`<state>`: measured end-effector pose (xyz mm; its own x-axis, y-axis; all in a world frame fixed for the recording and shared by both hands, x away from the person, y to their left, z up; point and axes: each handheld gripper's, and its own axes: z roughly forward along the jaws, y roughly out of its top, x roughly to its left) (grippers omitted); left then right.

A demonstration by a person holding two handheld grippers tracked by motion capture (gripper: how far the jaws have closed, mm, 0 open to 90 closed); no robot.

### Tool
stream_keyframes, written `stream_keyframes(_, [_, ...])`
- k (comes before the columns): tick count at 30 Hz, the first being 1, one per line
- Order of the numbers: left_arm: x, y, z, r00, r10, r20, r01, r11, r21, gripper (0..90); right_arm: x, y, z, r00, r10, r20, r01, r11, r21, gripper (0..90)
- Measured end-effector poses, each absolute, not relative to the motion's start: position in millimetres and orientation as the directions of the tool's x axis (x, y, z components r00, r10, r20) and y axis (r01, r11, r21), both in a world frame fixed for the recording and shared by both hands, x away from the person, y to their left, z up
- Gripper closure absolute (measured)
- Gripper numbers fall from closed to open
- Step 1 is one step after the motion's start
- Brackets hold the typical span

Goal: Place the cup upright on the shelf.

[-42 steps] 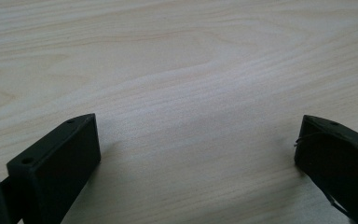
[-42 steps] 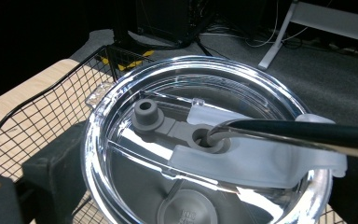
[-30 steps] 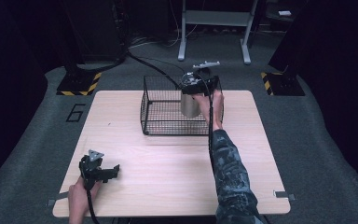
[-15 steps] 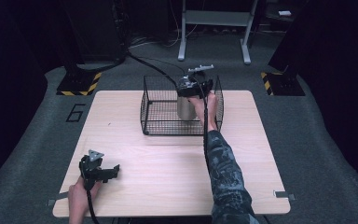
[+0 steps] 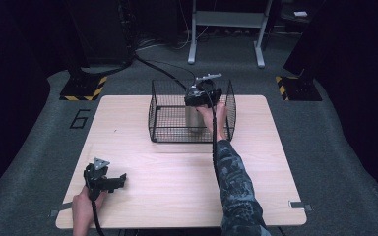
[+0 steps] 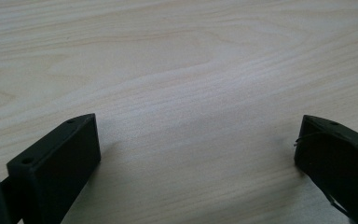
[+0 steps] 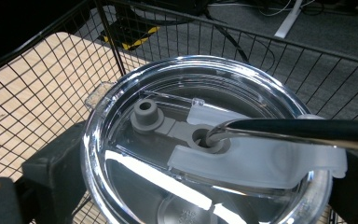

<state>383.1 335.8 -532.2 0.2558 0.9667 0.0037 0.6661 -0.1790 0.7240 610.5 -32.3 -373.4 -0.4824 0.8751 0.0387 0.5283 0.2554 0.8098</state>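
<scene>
One table (image 5: pixel 177 187) carries one wire basket (image 5: pixel 160 115) at twelve o'clock; inside, the right tongs (image 5: pixel 199 101) clamp one lidded cup (image 7: pixel 200 149). Left tongs (image 5: pixel 120 179), seven o'clock, gape empty.

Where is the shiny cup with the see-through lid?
In the high view the cup stands inside the wire basket at the table's far edge, toward its right side, with the right claw around it.

Overhead light is brightening the table (image 5: pixel 177 167) while the surrounding room is sitting in near darkness. Glare is streaking across the clear lid (image 7: pixel 200 154) in the right gripper view. Soft shadows are pooling beside the jaws; their near ends are blurring.
</scene>
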Motion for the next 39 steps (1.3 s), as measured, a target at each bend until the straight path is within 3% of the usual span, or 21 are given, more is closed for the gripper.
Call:
stream_keyframes(13, [383, 336, -532, 0.256, 0.967, 0.004, 0.666, -0.179, 0.724, 0.1, 609, -35, -389, -0.473, 0.879, 0.058, 0.55, 0.244, 0.799, 3.6])
stream_keyframes(35, [383, 336, -532, 0.256, 0.967, 0.004, 0.666, -0.179, 0.724, 0.1, 601, -41, -389, -0.538, 0.843, 0.007, 0.546, 0.342, 0.765, 0.8])
stream_keyframes(39, [383, 336, -532, 0.257, 0.967, 0.004, 0.666, -0.18, 0.724, 0.1, 600, -41, -387, -0.531, 0.846, 0.043, 0.574, 0.322, 0.753, 0.0])
